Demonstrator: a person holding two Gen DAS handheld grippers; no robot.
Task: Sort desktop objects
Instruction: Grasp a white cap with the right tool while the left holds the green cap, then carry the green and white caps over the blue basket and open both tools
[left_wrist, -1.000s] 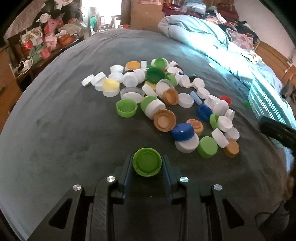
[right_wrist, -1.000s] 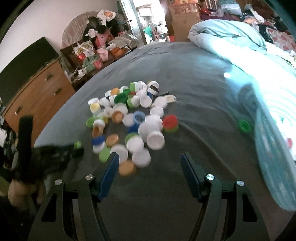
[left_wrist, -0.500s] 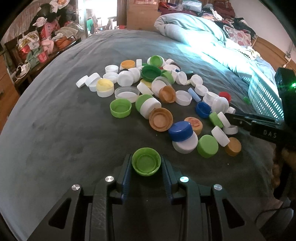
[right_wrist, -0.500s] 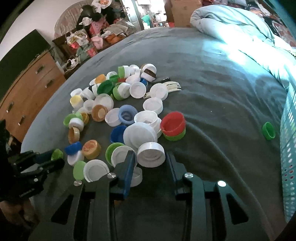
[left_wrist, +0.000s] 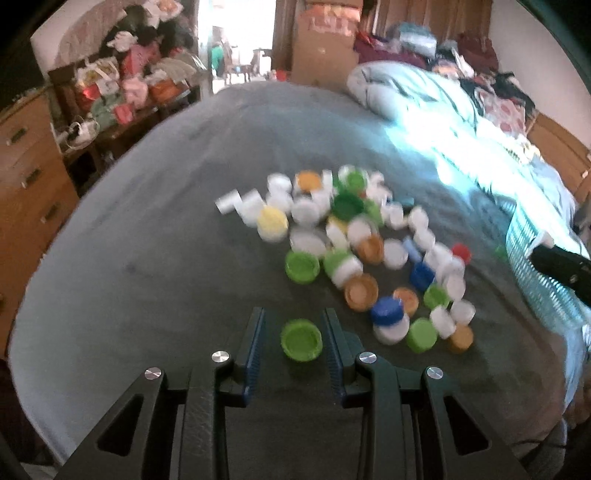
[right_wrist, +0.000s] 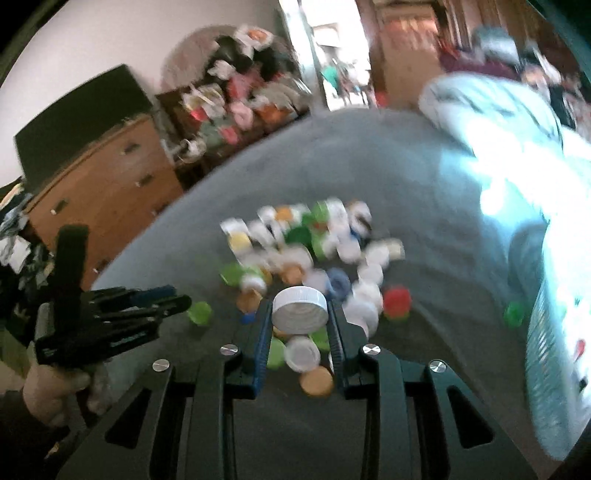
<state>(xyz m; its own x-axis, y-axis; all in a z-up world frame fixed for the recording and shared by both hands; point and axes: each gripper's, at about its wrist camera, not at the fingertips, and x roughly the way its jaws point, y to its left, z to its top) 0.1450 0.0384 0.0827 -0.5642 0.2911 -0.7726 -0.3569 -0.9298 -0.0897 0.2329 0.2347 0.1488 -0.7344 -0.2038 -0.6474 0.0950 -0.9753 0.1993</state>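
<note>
A heap of bottle caps (left_wrist: 354, 254), white, green, orange, blue and red, lies on a grey blanket (left_wrist: 155, 266). My left gripper (left_wrist: 294, 325) is open; a green cap (left_wrist: 301, 339) lies on the blanket between its fingers, clear of both. My right gripper (right_wrist: 300, 314) is shut on a white cap (right_wrist: 300, 309) and holds it above the heap (right_wrist: 314, 254). The left gripper shows at the left in the right wrist view (right_wrist: 177, 301), beside a green cap (right_wrist: 199, 312).
A light-blue mesh basket (left_wrist: 535, 273) stands at the right of the heap; it also shows in the right wrist view (right_wrist: 546, 354). A lone green cap (right_wrist: 515, 314) lies by it. A bunched duvet (left_wrist: 424, 107) lies behind. A wooden dresser (right_wrist: 107, 192) stands left.
My left gripper has opened and let go of the green cap, which now lies on the blanket. My right gripper has shut on a white cap and lifted it off the heap.
</note>
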